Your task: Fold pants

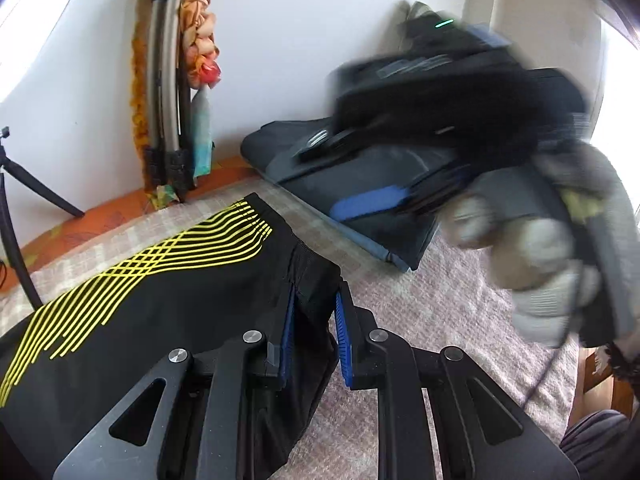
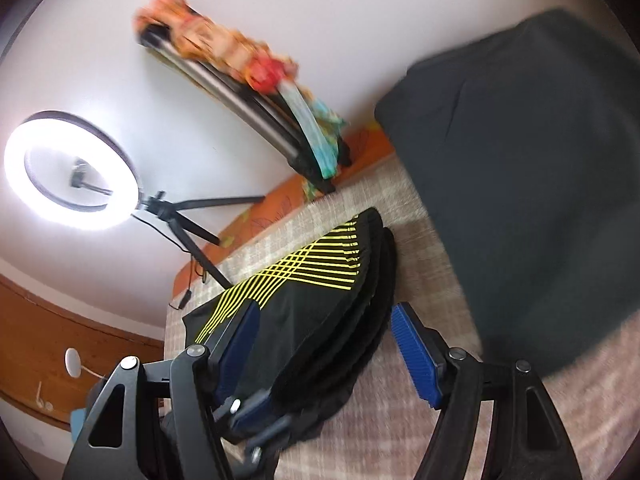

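Observation:
Black pants with yellow stripes (image 1: 168, 300) lie folded on a pale checked blanket (image 1: 440, 304). My left gripper (image 1: 314, 344) is shut on the pants' right edge, the fabric pinched between its blue pads. In the right wrist view the pants (image 2: 316, 320) lie in stacked layers. My right gripper (image 2: 324, 352) is open, its fingers apart either side of the pants' near end. It also shows blurred in the left wrist view (image 1: 384, 200), held in a gloved hand above the blanket.
A folded dark grey garment (image 1: 352, 176) lies behind on the blanket and fills the right of the right wrist view (image 2: 520, 200). A folded frame with colourful cloth (image 1: 172, 92) leans on the wall. A ring light on a tripod (image 2: 68, 168) stands at the left.

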A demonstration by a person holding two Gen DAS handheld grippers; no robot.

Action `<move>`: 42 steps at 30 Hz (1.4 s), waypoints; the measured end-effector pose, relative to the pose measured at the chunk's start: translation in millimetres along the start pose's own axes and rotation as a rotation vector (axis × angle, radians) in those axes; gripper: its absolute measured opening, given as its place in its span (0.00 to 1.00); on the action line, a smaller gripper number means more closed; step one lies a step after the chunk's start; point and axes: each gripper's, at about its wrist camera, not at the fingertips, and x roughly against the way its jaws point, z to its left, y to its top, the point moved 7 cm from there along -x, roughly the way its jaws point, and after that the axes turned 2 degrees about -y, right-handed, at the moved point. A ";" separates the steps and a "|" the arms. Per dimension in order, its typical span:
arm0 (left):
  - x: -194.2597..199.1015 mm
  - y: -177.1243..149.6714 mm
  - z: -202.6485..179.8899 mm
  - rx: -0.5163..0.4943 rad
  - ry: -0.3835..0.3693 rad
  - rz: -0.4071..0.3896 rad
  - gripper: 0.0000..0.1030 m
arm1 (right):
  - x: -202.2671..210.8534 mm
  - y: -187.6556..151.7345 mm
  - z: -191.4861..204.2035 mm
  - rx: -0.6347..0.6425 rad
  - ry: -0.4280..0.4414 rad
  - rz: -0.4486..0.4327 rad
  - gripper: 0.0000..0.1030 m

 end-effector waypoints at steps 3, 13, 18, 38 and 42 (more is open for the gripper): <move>3.3 1.1 1.5 0.003 -0.002 -0.013 0.16 | -26.1 5.1 -8.1 -0.044 -0.025 0.055 0.70; 6.6 -0.1 1.0 0.001 -0.008 -0.018 0.16 | -81.5 12.1 -32.0 -0.144 -0.068 0.092 0.63; 10.4 0.8 1.4 0.013 -0.007 -0.022 0.16 | -85.9 12.4 -31.4 -0.193 0.003 0.071 0.21; 96.0 -16.1 31.0 0.157 0.029 -0.140 0.16 | -44.2 7.2 93.2 0.078 -0.049 -0.039 0.13; 115.6 -26.5 49.5 0.229 0.039 -0.160 0.16 | -54.2 -3.1 125.2 0.129 -0.065 -0.041 0.12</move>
